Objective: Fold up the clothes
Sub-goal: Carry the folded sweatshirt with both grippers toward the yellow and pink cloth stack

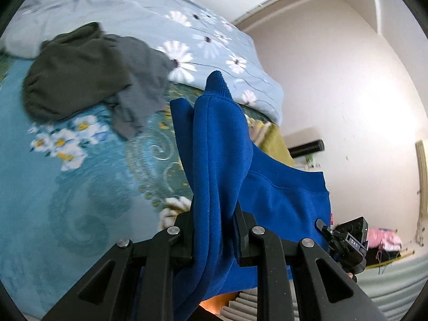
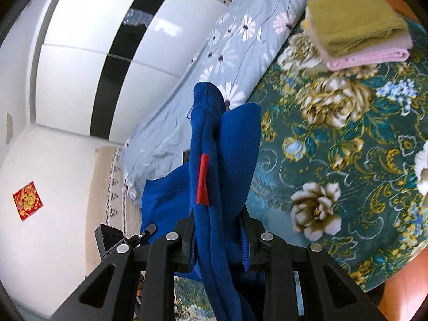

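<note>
A royal blue sweatshirt (image 1: 222, 165) hangs lifted above the bed, stretched between both grippers. My left gripper (image 1: 214, 230) is shut on a thick bunch of its fabric, with a ribbed cuff sticking up past the fingers. My right gripper (image 2: 218, 230) is shut on another bunch of the blue sweatshirt (image 2: 227, 144), where a red tag (image 2: 203, 184) shows and a ribbed cuff pokes up. In the left wrist view the right gripper (image 1: 347, 243) appears at the sweatshirt's far edge; in the right wrist view the left gripper (image 2: 120, 235) shows at the lower left.
Dark green and grey clothes (image 1: 88, 77) lie crumpled on the teal floral bedspread (image 1: 67, 182). A pale blue daisy quilt (image 1: 208, 37) lies along the bed's far side. Folded olive and pink towels (image 2: 358, 29) are stacked on the bedspread (image 2: 347, 160). A white wardrobe (image 2: 107, 53) stands beyond.
</note>
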Demonstrator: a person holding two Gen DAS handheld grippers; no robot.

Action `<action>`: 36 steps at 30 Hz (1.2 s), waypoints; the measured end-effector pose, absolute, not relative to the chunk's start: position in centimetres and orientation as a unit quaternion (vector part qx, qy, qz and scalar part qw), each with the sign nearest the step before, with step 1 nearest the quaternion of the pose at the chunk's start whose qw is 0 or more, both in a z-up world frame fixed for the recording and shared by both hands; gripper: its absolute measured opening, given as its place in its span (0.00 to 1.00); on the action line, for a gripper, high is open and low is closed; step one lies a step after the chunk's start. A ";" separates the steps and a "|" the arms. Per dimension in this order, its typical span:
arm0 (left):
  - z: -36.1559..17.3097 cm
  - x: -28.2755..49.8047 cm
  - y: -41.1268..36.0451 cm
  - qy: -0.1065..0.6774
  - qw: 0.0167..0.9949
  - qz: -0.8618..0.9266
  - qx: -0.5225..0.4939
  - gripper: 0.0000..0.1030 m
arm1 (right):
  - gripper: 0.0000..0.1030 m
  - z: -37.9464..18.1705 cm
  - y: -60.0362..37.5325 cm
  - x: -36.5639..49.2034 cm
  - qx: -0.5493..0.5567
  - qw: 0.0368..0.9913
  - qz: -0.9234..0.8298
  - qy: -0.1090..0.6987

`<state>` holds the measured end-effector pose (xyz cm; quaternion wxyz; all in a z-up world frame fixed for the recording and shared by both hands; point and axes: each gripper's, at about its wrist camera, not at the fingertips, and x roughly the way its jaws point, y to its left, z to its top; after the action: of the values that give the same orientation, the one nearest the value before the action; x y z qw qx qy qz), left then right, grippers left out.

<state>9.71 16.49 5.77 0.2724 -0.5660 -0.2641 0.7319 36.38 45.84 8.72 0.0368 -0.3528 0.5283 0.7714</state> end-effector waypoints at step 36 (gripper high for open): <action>6.7 -9.1 67.3 -0.168 0.325 0.705 -0.607 0.18 | 0.23 4.6 93.6 44.1 -0.213 0.103 0.760 0.605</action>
<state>-9.07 67.26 6.75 0.3250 -0.6071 -0.1683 0.7053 44.11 93.56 4.61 0.1033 -0.2133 0.6054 0.7598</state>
